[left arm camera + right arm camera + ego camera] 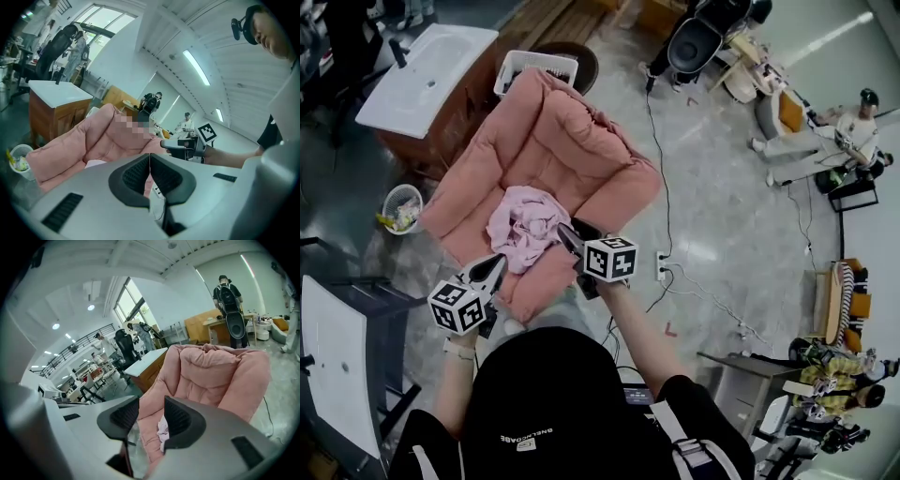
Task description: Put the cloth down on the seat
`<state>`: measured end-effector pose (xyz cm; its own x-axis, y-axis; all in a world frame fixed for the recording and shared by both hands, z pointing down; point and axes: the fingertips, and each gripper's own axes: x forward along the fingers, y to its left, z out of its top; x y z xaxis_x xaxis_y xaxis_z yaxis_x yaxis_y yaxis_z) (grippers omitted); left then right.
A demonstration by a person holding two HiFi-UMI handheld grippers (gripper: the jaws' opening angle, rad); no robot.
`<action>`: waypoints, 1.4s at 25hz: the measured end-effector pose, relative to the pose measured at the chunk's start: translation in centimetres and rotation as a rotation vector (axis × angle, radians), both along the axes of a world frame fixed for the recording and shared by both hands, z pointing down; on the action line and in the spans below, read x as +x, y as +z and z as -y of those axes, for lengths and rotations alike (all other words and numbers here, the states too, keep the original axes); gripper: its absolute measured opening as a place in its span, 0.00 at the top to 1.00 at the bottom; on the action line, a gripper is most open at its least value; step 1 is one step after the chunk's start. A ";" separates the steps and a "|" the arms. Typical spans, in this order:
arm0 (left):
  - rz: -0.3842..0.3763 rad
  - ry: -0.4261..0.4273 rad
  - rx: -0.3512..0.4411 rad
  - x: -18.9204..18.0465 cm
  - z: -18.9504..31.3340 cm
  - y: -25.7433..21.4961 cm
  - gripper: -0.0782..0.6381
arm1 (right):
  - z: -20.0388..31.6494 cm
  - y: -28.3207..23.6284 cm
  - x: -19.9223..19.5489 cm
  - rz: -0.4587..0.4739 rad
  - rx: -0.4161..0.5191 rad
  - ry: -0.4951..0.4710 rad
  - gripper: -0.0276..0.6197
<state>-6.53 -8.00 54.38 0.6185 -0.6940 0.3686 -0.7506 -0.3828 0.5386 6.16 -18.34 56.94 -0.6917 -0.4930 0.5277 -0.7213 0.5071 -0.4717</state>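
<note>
Well, cloth (523,228) in seat (581,141) — L gripper (150,164) jaws together, R gripper (151,411) jaws apart, empty.

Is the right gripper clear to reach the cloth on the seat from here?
Probably yes: the right gripper hangs open and empty close to the cloth, which lies uncovered on the seat, with nothing between them.

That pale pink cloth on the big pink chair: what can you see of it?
The cloth is pale pink, lighter than the seat, and looks thin and soft. It lies crumpled in a wrinkled heap on the seat cushion, neither spread nor folded. Nothing grips it: the right gripper hovers at its edge, fingers apart; the left gripper is shut and empty.
</note>
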 end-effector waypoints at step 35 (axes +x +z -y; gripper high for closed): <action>0.031 0.314 0.195 12.1 5.5 -10.0 0.87 | -5.6 -16.2 11.7 0.208 0.351 0.267 0.69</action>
